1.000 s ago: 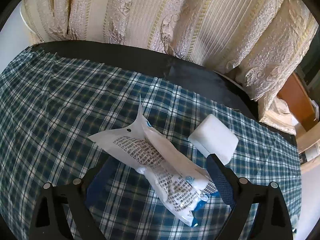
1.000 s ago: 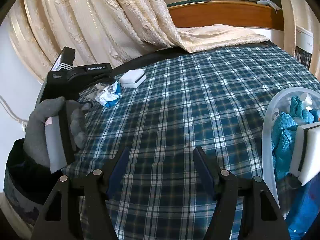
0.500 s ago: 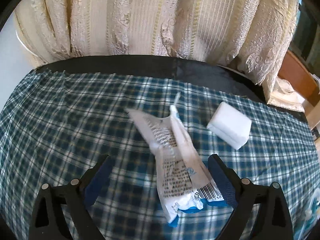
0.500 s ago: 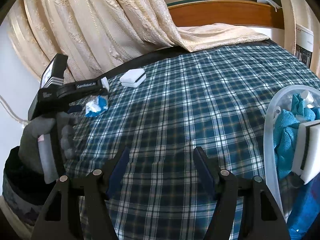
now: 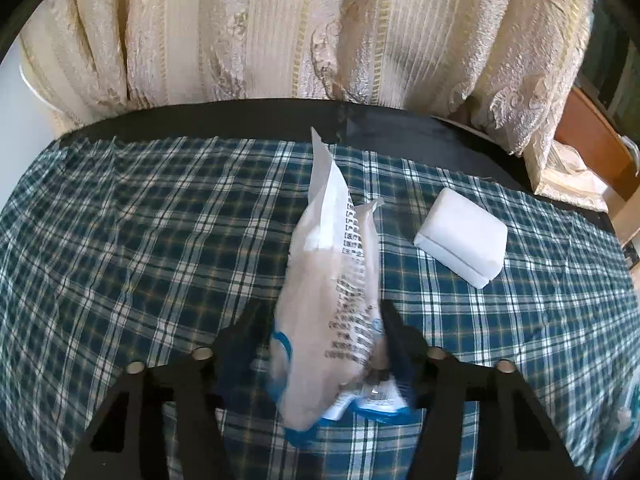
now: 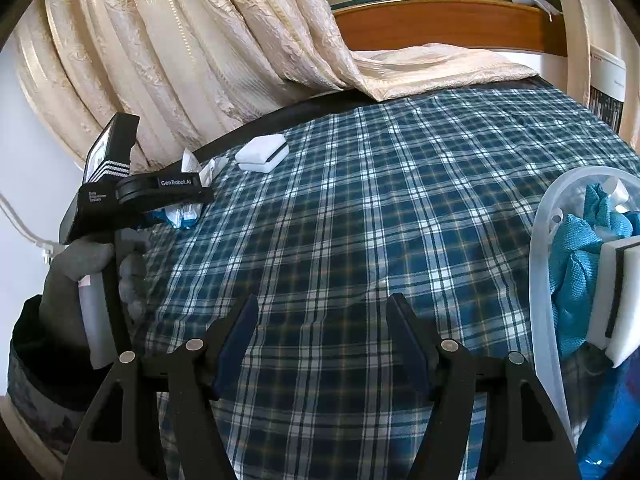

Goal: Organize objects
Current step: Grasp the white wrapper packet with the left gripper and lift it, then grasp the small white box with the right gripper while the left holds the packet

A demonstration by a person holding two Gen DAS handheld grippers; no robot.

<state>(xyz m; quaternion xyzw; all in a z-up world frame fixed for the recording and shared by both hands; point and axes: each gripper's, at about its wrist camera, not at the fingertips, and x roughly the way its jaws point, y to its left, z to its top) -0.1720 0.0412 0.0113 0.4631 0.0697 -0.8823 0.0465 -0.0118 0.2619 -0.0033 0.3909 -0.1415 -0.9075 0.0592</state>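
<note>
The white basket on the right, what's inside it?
The white basket holds a crumpled teal cloth and a white sponge with a black stripe. Anything beneath them is covered.

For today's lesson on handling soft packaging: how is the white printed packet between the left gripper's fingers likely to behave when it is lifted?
The packet is thin, creased film, so it will probably flop and bend rather than hold its shape. It looks nearly flat, so likely light. The left gripper, whose jaws have just been closing, pinches only its lower end; the free top may sag or swing. Glossy film might slip.

White-blue packet (image 5: 332,312) upright, prob. clamped.
</note>
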